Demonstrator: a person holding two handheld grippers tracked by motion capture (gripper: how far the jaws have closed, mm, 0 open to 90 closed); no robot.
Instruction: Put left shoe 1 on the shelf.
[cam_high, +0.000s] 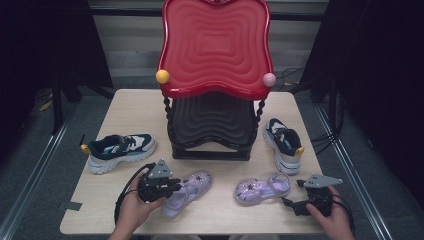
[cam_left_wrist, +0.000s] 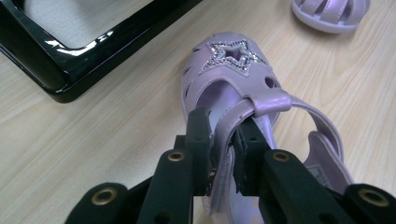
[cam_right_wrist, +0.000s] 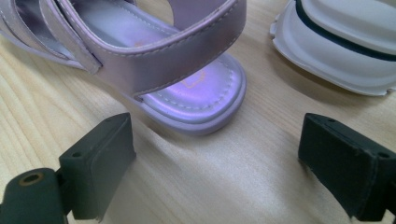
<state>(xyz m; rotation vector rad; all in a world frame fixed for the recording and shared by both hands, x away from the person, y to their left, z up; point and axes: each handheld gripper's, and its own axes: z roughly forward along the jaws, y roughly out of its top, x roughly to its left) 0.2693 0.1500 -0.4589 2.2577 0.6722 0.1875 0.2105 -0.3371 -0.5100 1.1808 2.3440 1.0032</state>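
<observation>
Near the table's (cam_high: 125, 107) front edge: left gripper (cam_left_wrist: 224, 154) clamped on the side strap of the left lilac star sandal (cam_left_wrist: 233, 81), flat on the wood. Right gripper (cam_right_wrist: 215, 158) gaping wide, just behind the other lilac sandal's (cam_right_wrist: 187, 88) heel, not touching.

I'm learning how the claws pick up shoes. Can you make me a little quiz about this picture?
1. True or false: the left claw is shut on a strap of the purple sandal.
2. What shape sparkles on that sandal's toe?
A. heart
B. star
C. flower
3. Are the right claw's jaws open or shut?

Key
1. True: both pads press the strap.
2. B.
3. Open, standing wide apart on the table just behind the heel of the other purple sandal, not touching it.
</observation>
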